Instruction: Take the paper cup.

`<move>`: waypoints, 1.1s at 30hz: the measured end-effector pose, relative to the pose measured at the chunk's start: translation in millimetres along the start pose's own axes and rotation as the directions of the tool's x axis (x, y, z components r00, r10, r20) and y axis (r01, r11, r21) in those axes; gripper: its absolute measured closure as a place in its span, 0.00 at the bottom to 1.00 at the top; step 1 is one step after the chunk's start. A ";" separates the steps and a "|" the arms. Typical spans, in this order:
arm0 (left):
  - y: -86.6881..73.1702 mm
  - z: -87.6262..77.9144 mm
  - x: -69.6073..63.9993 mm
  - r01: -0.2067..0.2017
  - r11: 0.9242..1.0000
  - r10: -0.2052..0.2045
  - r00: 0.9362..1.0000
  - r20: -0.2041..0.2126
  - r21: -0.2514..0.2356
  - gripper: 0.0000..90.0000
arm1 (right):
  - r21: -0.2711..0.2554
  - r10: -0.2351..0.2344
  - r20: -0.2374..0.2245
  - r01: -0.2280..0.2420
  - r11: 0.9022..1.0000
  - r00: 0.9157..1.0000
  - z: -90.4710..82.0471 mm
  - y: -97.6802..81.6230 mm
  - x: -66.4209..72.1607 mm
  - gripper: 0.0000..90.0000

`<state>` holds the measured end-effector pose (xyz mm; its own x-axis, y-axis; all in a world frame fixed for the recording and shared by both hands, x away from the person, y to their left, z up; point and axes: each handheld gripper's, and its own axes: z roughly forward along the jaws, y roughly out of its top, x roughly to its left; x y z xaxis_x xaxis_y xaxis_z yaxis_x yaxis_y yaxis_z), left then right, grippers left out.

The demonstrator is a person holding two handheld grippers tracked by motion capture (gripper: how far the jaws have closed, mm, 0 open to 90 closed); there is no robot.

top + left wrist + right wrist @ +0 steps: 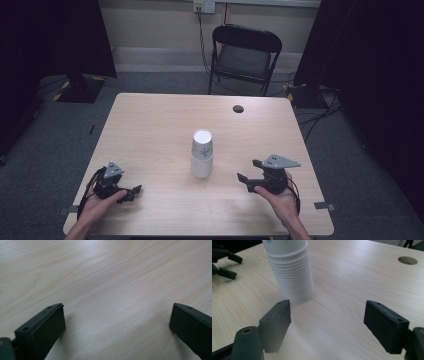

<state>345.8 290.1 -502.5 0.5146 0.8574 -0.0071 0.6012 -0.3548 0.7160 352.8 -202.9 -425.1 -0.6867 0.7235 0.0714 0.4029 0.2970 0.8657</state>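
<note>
A stack of white paper cups (202,155) stands upside down in the middle of the light wooden table (150,130). Its ribbed rims show close up in the right gripper view (290,272). My right gripper (247,169) is held to the right of the stack and points toward it. It (328,317) is open, with bare wood between the jaws. My left gripper (135,193) rests near the front left of the table, well apart from the cups. It (117,322) is open wide over bare tabletop, and it also appears far off in the right gripper view (237,267).
A round cable hole (238,108) sits near the table's far edge, also seen in the right gripper view (407,260). A black folding chair (245,55) stands behind the table. Dark curtains and floor cables flank both sides.
</note>
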 end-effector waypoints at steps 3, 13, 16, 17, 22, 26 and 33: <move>0.0 0.0 -0.1 0.000 1.000 0.000 1.000 0.000 0.000 0.00 | -0.018 -0.008 -0.017 0.008 1.000 1.000 3.5 10.4 3.3 0.22; 0.4 0.4 0.3 -0.002 1.000 0.002 1.000 0.004 0.002 0.00 | -0.035 -0.057 -0.087 0.054 0.998 0.995 25.2 33.4 23.8 0.20; 0.4 0.4 0.2 -0.001 1.000 0.001 1.000 0.004 0.002 0.00 | -0.062 -0.074 -0.109 0.068 0.996 0.991 33.5 41.3 29.3 0.19; 0.4 0.3 0.3 -0.003 1.000 0.003 1.000 0.005 0.002 0.00 | -0.071 -0.076 -0.114 0.068 0.995 0.991 35.7 43.4 30.3 0.19; 1.5 1.3 0.7 -0.004 1.000 0.004 1.000 0.004 0.003 0.00 | -0.070 -0.104 -0.130 0.096 0.993 0.986 45.9 49.7 35.6 0.19; 1.5 1.8 0.2 0.003 1.000 -0.003 1.000 0.003 -0.002 0.00 | -0.079 -0.112 -0.133 0.102 0.992 0.985 56.4 56.3 38.7 0.19; 1.5 1.8 0.3 0.002 1.000 -0.002 1.000 0.003 -0.002 0.00 | -0.089 -0.112 -0.161 0.099 0.991 0.981 66.2 64.6 39.2 0.18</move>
<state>347.9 289.2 -502.6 0.5151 0.8571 -0.0111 0.6012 -0.3521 0.7173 392.0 -114.1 -399.3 -0.8158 0.5760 0.0522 0.2774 0.3106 0.9092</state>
